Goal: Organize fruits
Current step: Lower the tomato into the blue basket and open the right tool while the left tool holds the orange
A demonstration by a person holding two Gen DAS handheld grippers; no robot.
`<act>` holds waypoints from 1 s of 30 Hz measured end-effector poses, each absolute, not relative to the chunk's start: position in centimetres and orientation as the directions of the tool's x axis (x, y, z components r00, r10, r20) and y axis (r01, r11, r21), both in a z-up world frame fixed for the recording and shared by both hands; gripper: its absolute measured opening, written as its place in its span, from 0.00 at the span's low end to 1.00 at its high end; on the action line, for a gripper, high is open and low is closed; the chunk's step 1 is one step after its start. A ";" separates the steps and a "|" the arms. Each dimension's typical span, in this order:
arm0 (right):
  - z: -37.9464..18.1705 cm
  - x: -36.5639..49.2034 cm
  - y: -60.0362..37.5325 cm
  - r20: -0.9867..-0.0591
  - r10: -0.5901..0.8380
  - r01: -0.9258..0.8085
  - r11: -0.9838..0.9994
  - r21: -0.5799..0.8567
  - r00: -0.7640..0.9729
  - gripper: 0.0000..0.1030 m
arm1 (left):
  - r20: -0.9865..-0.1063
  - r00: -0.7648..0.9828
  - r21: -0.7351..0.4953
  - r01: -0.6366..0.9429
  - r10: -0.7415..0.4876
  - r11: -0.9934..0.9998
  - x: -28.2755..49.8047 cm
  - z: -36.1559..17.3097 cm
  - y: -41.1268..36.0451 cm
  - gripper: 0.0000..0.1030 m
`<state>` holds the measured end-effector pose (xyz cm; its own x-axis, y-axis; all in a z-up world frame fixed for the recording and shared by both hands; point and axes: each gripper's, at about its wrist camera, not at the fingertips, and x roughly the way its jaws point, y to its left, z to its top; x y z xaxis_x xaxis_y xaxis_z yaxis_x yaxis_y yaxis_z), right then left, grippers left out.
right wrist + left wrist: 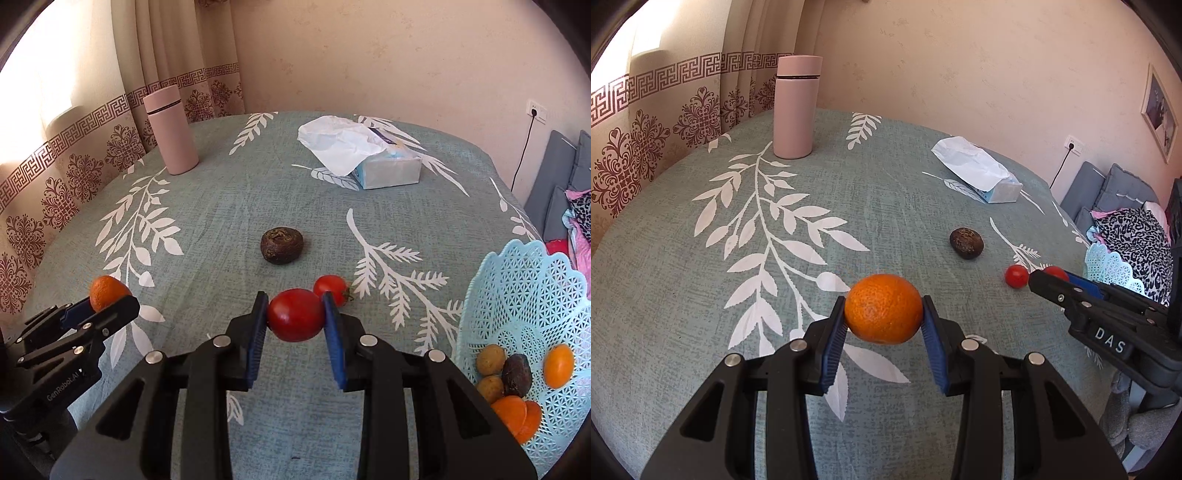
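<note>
Here the left tool [884, 314] clamps an orange [883, 308] between its blue pads, held above the surface [701, 295]. The right tool [295, 317] grips a tomato [295, 319] the same way, pads pressed on both sides. Just beyond it a second tomato [331, 288] lies on the surface, and farther back sits a dark brown fruit [282, 245]. To the right, a pale blue basket [517, 295] already holds oranges, two yellowish fruits and a dark one. At the far side stand a pink flask [171, 133] and a tissue box [388, 168], well apart.
</note>
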<state>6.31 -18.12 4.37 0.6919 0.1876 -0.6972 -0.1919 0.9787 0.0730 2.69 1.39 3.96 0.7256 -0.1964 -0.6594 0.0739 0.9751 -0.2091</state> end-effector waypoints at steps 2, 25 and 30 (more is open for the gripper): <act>5.0 5.9 -19.2 -0.688 0.175 -0.167 0.983 0.080 0.704 0.30 | -0.656 0.728 -0.207 0.080 -0.199 0.975 2.6 4.0 1.2 0.39; 6.3 3.7 -35.1 -0.678 -0.062 0.264 0.944 0.200 0.733 0.31 | -0.663 0.722 -0.193 0.092 -0.198 0.977 2.7 3.7 0.8 0.39; 5.8 2.7 -37.0 -0.666 -0.085 0.321 0.916 0.239 0.741 0.49 | -0.663 0.722 -0.192 0.093 -0.199 0.977 2.7 3.6 0.8 0.39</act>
<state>2.74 -37.00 5.81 0.7410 -0.0854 -0.6661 0.3208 0.9164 0.2394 2.67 0.79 3.64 0.7221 -0.1988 -0.6626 0.0931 0.9770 -0.1916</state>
